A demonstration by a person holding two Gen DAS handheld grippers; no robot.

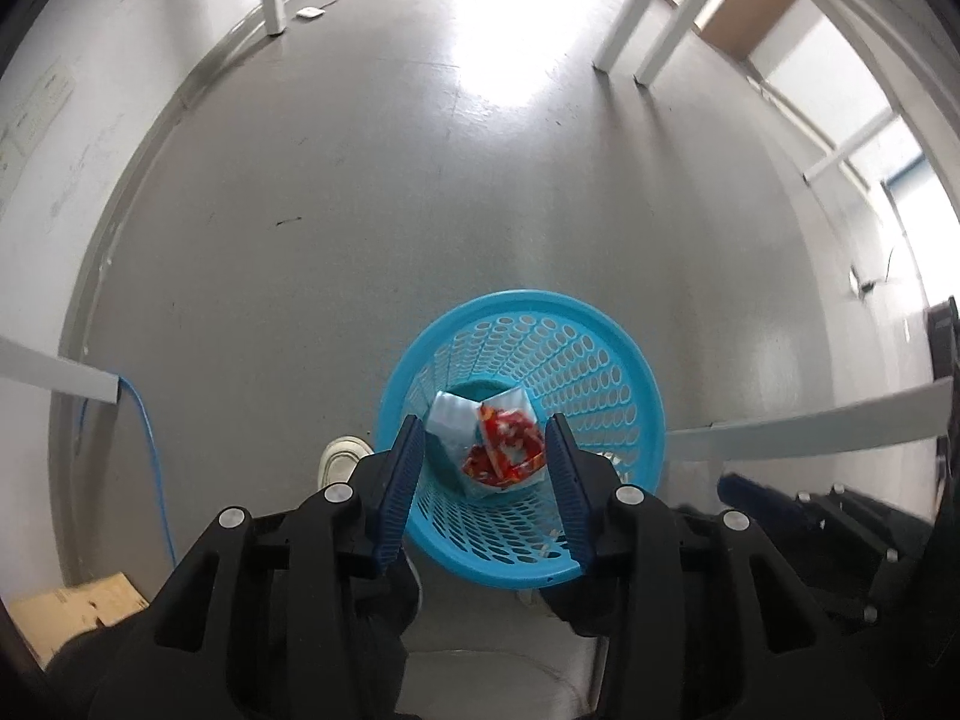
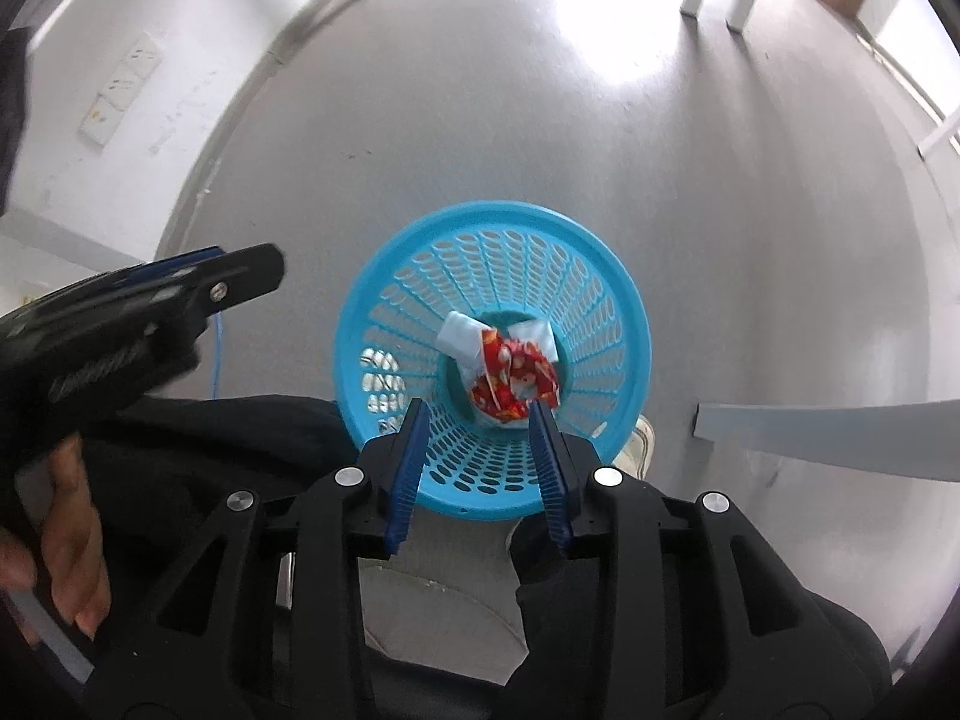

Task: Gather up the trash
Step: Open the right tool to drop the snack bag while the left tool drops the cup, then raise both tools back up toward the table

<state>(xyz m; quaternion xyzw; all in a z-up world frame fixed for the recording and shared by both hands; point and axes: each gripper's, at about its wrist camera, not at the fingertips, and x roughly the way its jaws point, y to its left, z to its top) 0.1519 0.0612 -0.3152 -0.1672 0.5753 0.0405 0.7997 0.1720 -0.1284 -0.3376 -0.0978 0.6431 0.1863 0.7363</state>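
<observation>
Scene: blue basket (image 2: 624, 324) on grey floor, both grippers poised above.
Trash: red-white wrappers (image 2: 510, 372) at basket bottom; prob. light, crinkly, slippery; pinch a crumpled fold.
Left gripper (image 1: 486, 450): part open, empty.
Right gripper (image 2: 480, 426): part open, empty.

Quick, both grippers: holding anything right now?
Left gripper: open, empty, above the blue basket.
Right gripper: open, empty; red wrapper lies in the basket.

Basket (image 2: 624, 324) mouth open; white bar (image 2: 828, 429) juts close right.
</observation>
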